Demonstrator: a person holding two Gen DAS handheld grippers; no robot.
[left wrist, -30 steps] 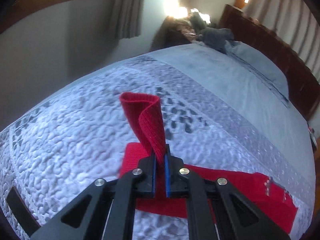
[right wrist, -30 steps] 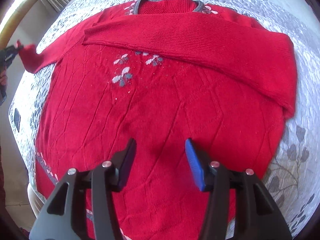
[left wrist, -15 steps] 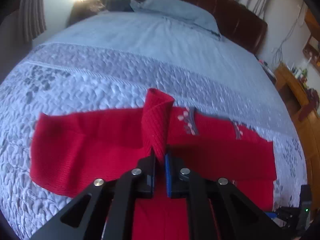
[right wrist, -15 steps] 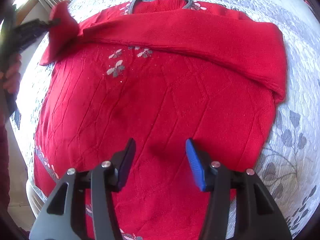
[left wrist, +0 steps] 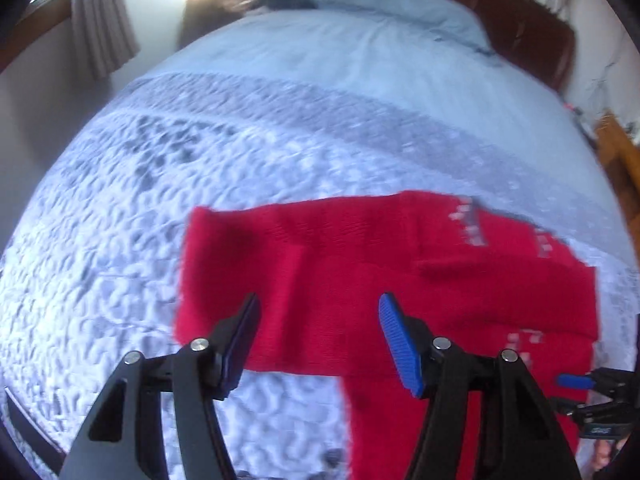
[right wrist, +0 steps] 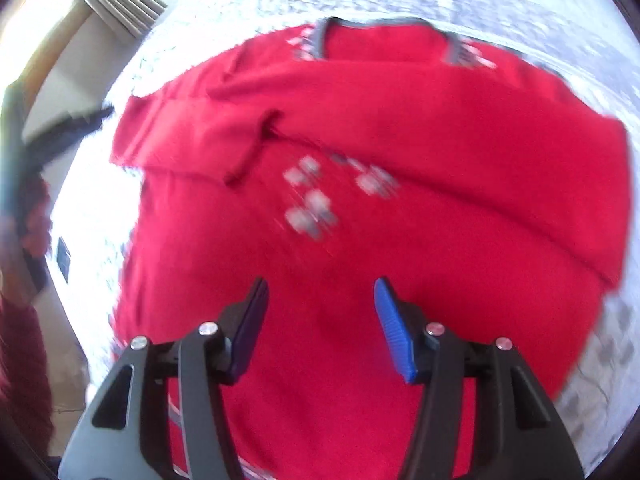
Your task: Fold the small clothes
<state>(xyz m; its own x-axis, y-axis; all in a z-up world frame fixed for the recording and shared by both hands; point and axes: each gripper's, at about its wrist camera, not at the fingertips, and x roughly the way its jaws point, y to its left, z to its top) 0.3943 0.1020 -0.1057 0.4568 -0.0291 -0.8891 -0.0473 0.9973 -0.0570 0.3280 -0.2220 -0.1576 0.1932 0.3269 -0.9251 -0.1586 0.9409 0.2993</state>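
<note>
Both sleeves of the red knitted sweater (right wrist: 400, 240) lie folded across its chest on the grey quilted bed (left wrist: 120, 240). Left gripper (left wrist: 318, 334) and right gripper (right wrist: 320, 324) hover above, jaws apart, empty.

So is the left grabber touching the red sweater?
Apart. In the left wrist view the left gripper has its jaws wide open, with nothing between them; the red sweater lies flat on the bedspread beyond the fingertips.
</note>
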